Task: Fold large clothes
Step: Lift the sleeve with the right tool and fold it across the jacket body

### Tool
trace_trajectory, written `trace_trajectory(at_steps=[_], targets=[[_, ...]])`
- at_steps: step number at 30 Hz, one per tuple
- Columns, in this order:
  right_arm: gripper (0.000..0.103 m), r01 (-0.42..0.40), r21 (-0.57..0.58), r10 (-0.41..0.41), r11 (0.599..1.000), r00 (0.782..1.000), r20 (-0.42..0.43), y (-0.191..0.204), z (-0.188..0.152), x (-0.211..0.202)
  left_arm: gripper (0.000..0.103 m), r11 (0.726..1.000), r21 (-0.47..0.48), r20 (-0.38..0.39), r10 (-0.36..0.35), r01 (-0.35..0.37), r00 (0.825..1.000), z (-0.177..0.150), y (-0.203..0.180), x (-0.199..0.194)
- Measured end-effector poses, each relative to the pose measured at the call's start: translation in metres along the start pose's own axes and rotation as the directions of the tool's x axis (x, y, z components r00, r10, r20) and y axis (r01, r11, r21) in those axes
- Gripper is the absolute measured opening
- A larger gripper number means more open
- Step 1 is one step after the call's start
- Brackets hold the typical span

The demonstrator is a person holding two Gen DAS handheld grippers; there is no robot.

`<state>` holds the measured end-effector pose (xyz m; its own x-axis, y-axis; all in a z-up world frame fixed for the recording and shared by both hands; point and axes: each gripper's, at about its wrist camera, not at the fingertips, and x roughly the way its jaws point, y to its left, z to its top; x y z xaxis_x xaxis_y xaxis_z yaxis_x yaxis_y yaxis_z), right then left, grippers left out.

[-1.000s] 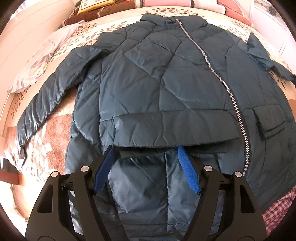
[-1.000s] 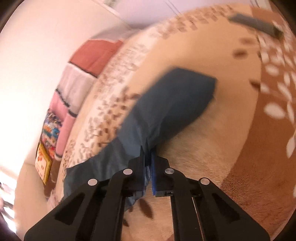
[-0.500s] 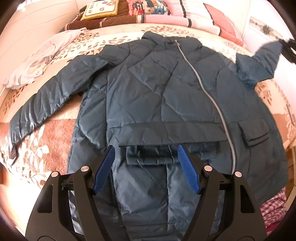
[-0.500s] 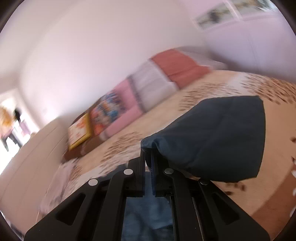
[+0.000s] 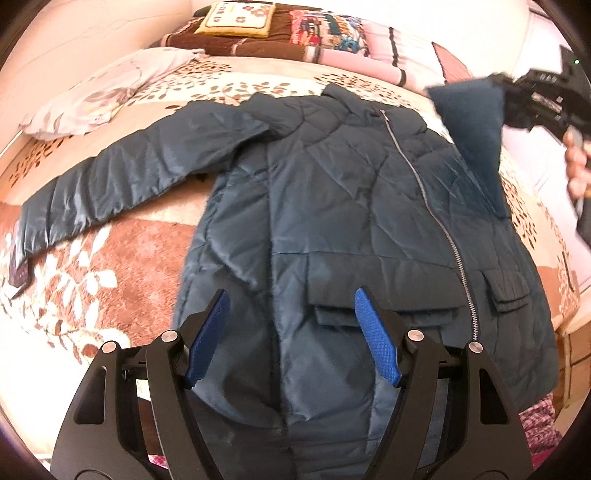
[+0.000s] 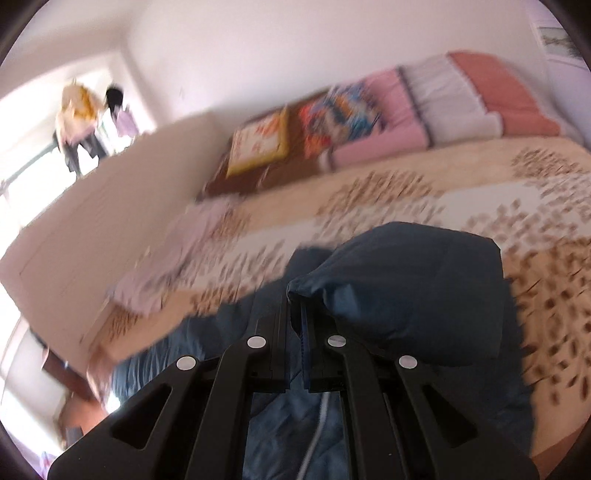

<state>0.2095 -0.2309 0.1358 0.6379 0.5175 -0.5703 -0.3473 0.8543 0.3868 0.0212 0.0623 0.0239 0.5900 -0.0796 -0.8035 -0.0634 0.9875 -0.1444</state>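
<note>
Dark teal jacket point(image 5: 332, 206) lies front-up on floral bedspread point(image 5: 110, 266), zipped. Left gripper point(image 5: 291, 332) released, jaws wide above hem. Right gripper point(image 6: 295, 321) clenched on 1 sleeve cuff point(image 6: 406, 288), lifted over jacket body.

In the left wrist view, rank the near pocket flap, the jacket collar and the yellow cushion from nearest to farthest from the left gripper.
From the left gripper:
1. Pocket flap, just beyond its right fingertip.
2. Jacket collar, at the coat's far end.
3. Yellow cushion, at the head of the bed.
</note>
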Motion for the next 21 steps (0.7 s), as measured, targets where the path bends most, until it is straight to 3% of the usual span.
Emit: trace_trajectory(at_steps=[4, 8, 17, 21], targets=[[0.005, 0.019, -0.051, -0.024, 0.999, 0.993, -0.115, 0.025, -0.035, 0.046, 0.070, 1.000, -0.021, 0.006, -0.003, 0.003, 1.000, -0.001, 0.010, 0.000], [0.005, 0.043, -0.031, -0.047, 0.999, 0.982, -0.184, 0.023, -0.065, 0.075, 0.070, 0.999, -0.035, 0.010, -0.003, 0.003, 1.000, 0.000, 0.019, 0.001], [0.006, 0.038, 0.041, -0.024, 0.998, 0.953, -0.301, 0.015, -0.104, 0.105, 0.071, 1.000, -0.022, 0.014, -0.002, 0.002, 1.000, 0.006, 0.018, 0.001], [0.036, 0.001, 0.125, 0.043, 0.992, 0.937, -0.346, 0.009, -0.113, 0.108, 0.074, 1.000, 0.013, 0.025, -0.005, 0.005, 1.000, 0.013, 0.008, -0.002]])
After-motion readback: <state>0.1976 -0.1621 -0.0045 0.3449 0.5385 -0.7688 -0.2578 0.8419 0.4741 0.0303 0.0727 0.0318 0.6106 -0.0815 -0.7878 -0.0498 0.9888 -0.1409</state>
